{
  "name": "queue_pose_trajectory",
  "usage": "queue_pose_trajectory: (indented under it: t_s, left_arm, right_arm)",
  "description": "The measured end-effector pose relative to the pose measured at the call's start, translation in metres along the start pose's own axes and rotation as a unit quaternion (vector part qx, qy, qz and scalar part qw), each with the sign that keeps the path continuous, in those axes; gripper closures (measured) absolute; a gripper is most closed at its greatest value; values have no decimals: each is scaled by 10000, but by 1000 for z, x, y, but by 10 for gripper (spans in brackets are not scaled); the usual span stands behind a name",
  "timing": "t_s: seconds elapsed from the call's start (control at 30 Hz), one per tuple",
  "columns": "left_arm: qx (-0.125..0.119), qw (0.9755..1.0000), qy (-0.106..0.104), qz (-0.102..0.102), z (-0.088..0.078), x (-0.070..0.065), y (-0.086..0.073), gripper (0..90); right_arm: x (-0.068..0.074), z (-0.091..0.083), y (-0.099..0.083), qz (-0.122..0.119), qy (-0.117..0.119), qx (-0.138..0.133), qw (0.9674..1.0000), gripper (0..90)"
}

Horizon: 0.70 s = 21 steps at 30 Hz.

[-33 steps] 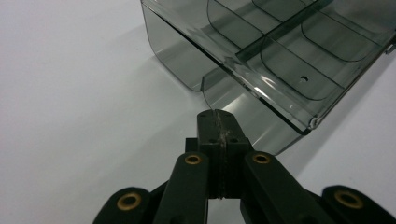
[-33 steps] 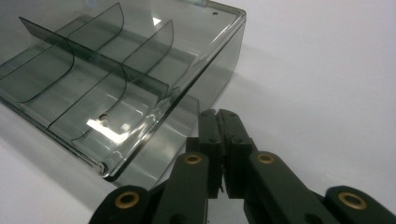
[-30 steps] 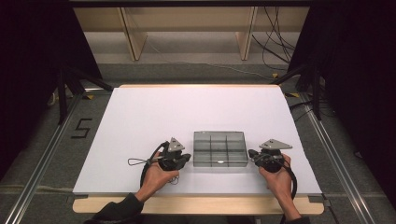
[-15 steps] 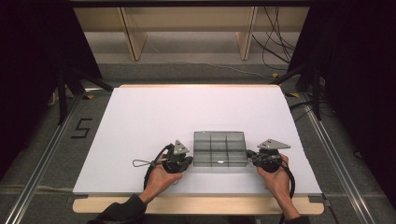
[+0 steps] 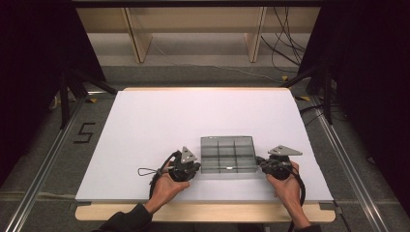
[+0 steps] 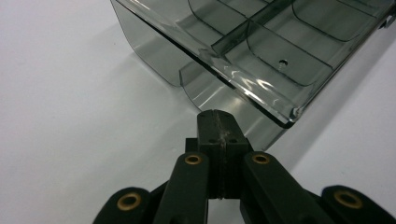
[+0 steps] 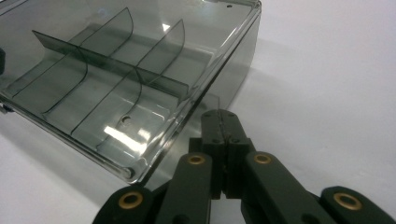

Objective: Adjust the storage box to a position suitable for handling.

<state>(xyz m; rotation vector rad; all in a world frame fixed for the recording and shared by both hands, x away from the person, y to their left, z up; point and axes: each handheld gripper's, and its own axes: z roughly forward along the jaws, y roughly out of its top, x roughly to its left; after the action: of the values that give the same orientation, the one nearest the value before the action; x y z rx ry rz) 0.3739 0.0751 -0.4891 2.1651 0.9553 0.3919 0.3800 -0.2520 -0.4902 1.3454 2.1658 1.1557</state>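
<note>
Divided clear box (image 5: 227, 153) sits on white tabletop (image 5: 159, 125), wooden shelving (image 5: 193, 29) behind.

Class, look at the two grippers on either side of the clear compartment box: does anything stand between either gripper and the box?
Nothing visible does. The left gripper and the right gripper, both with jaws shut, point straight at the side walls of the compartment box, with only bare white table around them.
</note>
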Motion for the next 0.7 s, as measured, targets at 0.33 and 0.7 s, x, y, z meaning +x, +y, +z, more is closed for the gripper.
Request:
queue_pose_trajectory:
  t_s: [0.33, 0.7]
  left_arm:
    - [-42, 9999, 28, 141, -2, -2, -2, 894]
    - [-96, 9998, 27, 178, -9, -3, -6, 895]
  right_arm:
    - [3, -6, -3, -4, 33, -42, 10000, 900]
    - [10, -12, -11, 170, 115, -29, 9998, 900]
